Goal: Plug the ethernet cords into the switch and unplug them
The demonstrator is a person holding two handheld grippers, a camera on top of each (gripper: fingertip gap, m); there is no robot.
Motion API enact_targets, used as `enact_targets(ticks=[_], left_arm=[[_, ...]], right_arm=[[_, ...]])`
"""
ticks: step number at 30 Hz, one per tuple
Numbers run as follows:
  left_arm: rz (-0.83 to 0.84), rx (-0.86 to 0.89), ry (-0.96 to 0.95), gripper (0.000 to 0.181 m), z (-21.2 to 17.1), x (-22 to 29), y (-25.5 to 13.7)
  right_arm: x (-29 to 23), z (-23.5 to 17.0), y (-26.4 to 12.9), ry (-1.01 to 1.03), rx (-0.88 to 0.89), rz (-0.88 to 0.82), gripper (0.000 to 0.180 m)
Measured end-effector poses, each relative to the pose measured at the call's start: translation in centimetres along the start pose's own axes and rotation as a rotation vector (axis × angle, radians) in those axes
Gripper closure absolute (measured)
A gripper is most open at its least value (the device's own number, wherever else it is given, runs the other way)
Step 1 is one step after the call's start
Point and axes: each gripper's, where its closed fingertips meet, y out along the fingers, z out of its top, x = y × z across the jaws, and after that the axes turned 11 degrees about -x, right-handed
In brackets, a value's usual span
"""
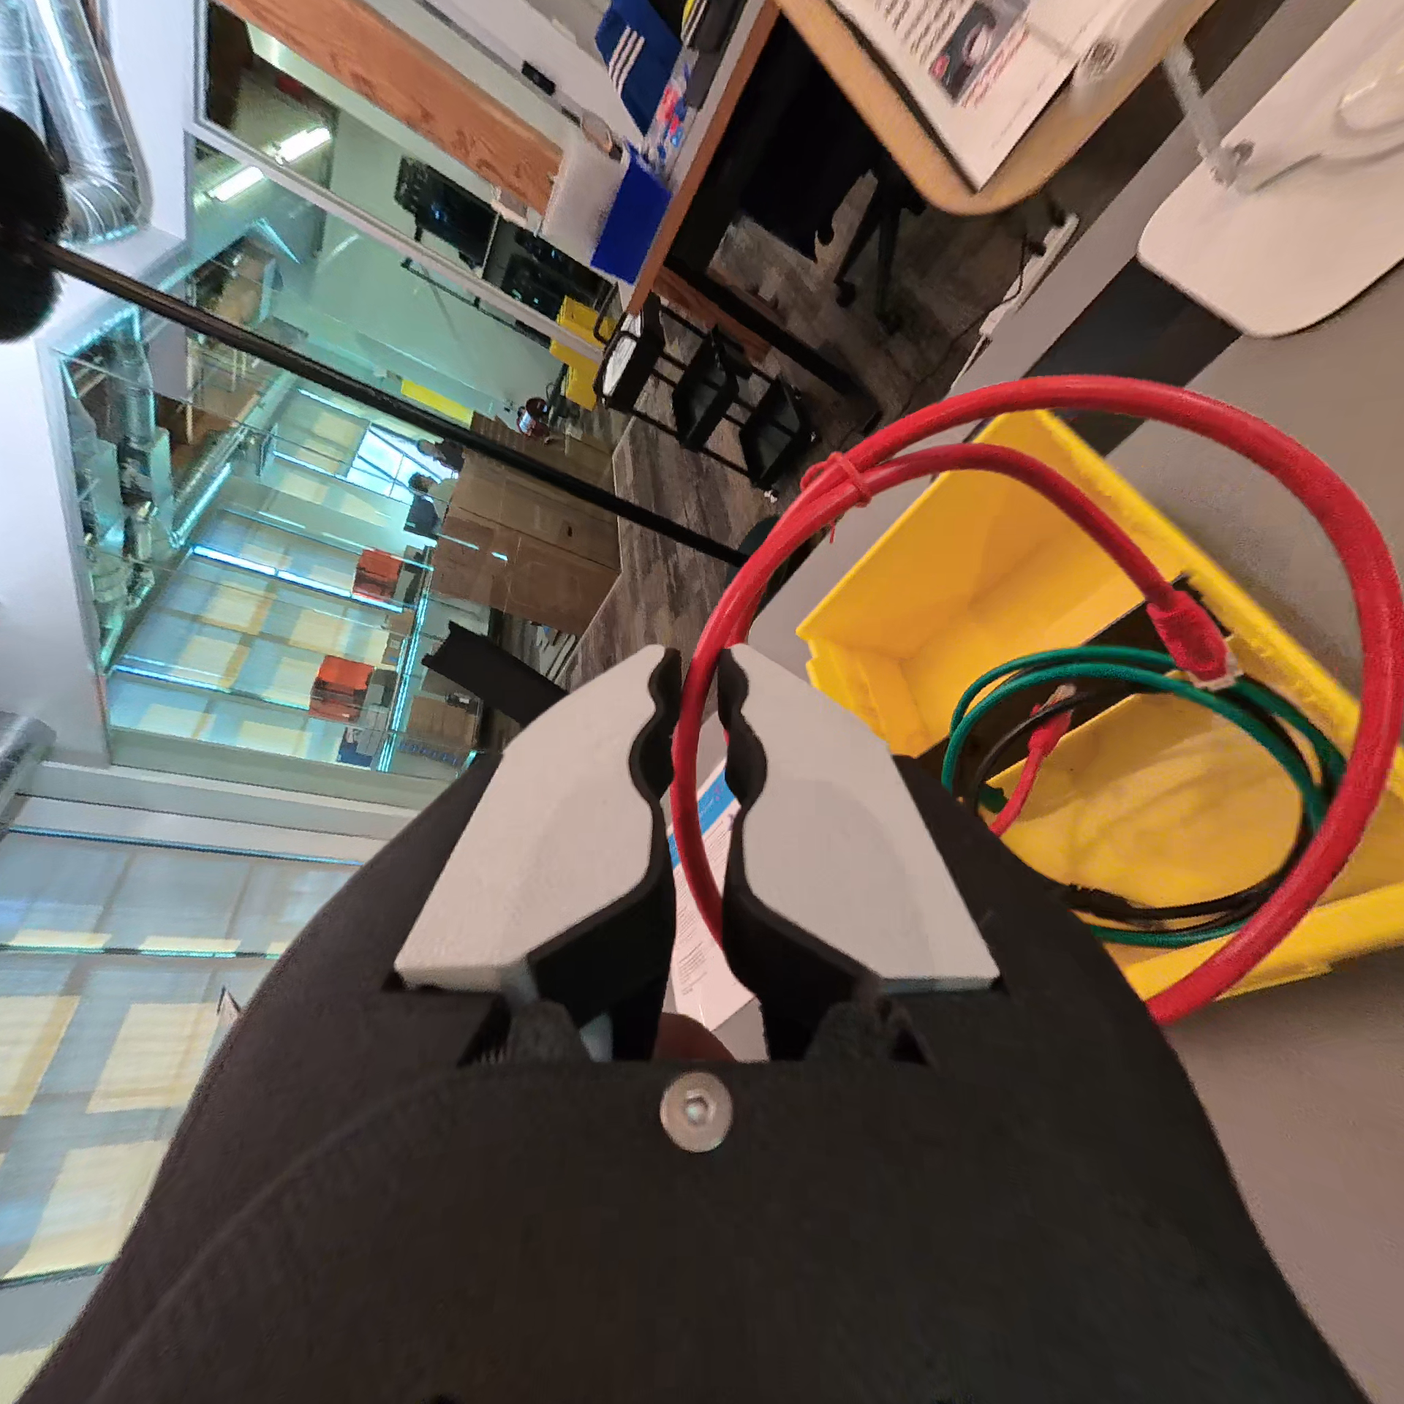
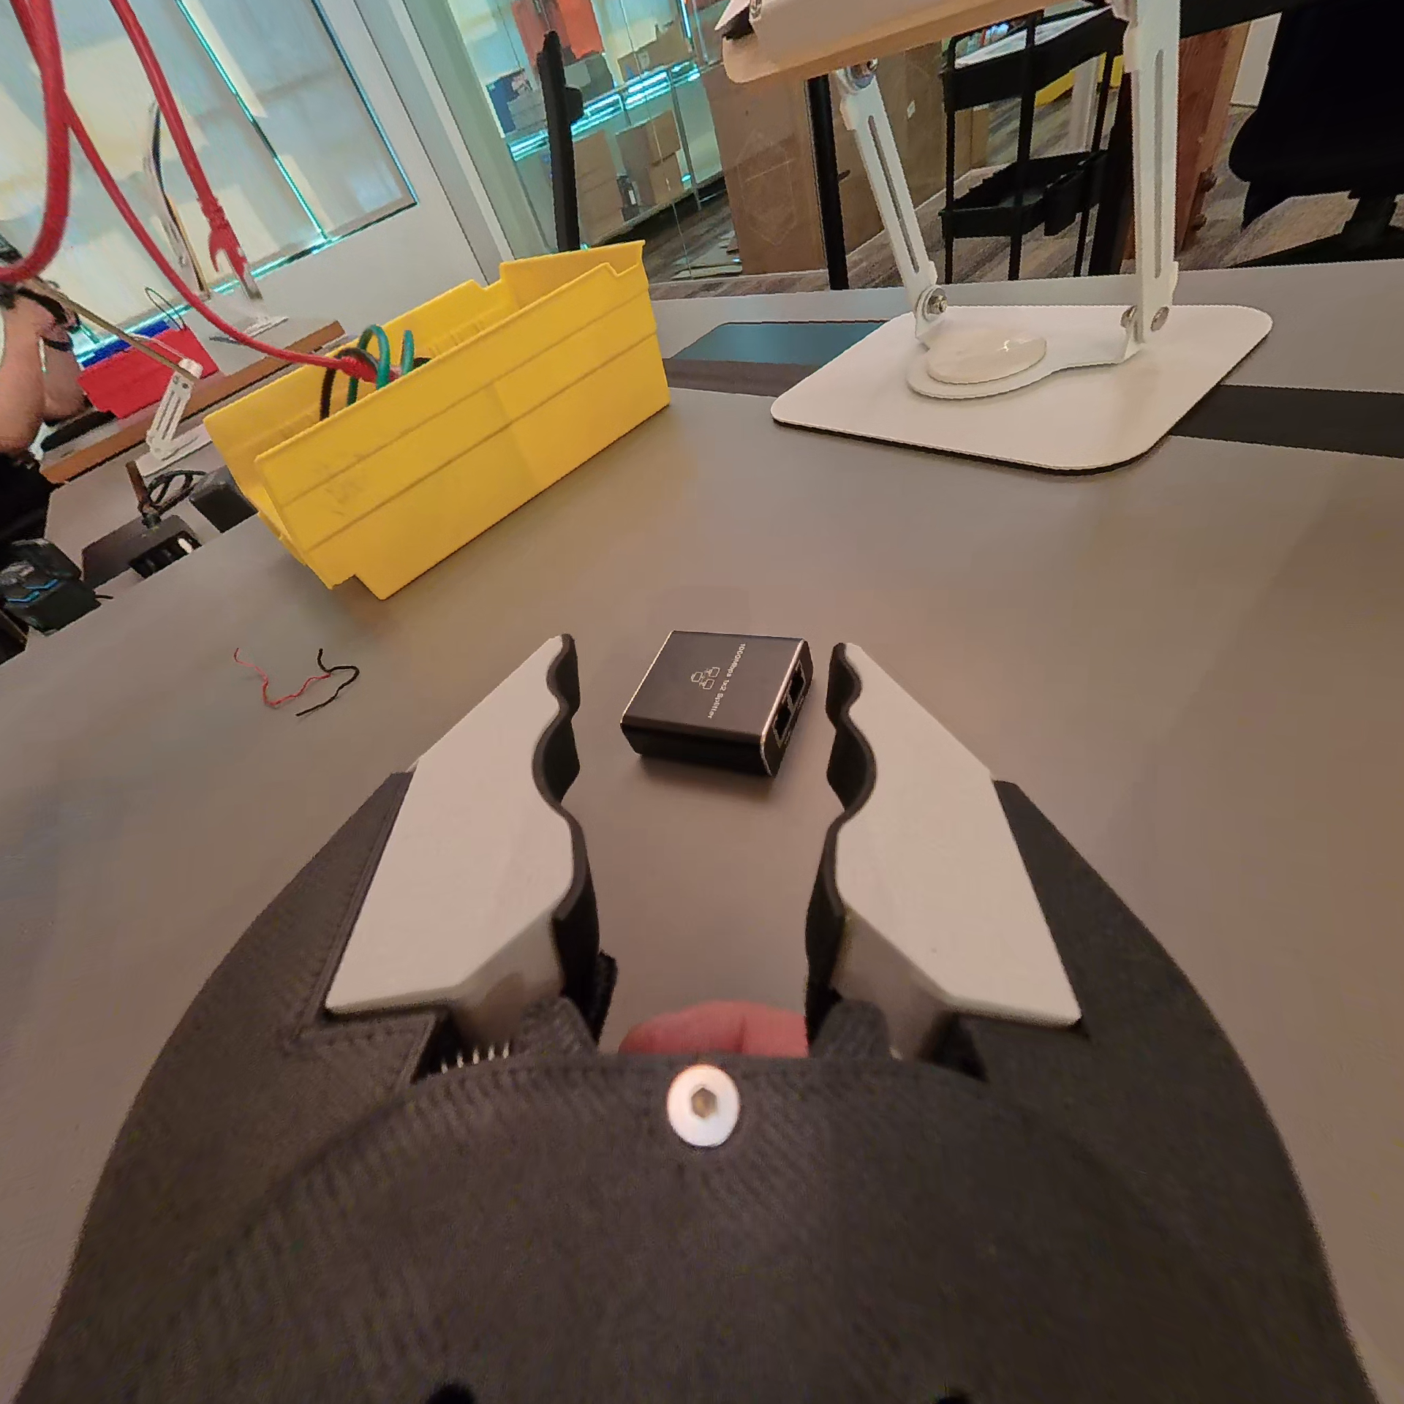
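My left gripper [image 1: 695,668] is shut on a red ethernet cord [image 1: 1360,684] and holds it in the air above the yellow bin [image 1: 1010,577]. The cord hangs in a tied loop, and its red plug [image 1: 1189,638] dangles free over the bin. Green [image 1: 1139,668] and black cords and a second red plug [image 1: 1052,729] lie in the bin. In the right wrist view, the small black switch [image 2: 714,703] lies on the grey table [image 2: 1064,646], ports facing right. My right gripper [image 2: 700,649] is open and empty, its fingertips either side of the switch without touching it. The lifted red cord [image 2: 137,213] hangs at upper left.
The yellow bin [image 2: 456,456] stands on the table behind and left of the switch. A white stand base [image 2: 1064,395] sits at the back right. Thin loose red and black wire scraps [image 2: 304,684] lie left of my right gripper. A printed sheet [image 1: 703,874] shows below the left fingers. Some 45 centimeters of space lies between my two pairs of fingers.
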Motion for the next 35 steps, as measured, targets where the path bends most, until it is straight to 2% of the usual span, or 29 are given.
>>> enact_targets(ticks=[11, 19, 29, 35], left_arm=[[-0.053, 0.162, 0.014, 0.173, 6.6, 2.3, -4.6], [-0.175, 0.262, 0.066, 0.173, 10.8, 7.8, -6.8], [-0.388, 0.311, 0.168, 0.173, 12.6, 17.3, -7.6], [-0.499, 0.286, 0.222, 0.173, 12.5, 22.5, -6.6]], right_arm=[[0.0, 0.0, 0.0, 0.015, -0.005, 0.017, 0.116], [0.1, 0.0, 0.0, 0.022, -0.001, 0.02, 0.115], [0.7, 0.3, -0.3, 0.083, 0.024, 0.039, 0.115], [0.8, 0.4, -0.4, 0.096, 0.029, 0.041, 0.115]])
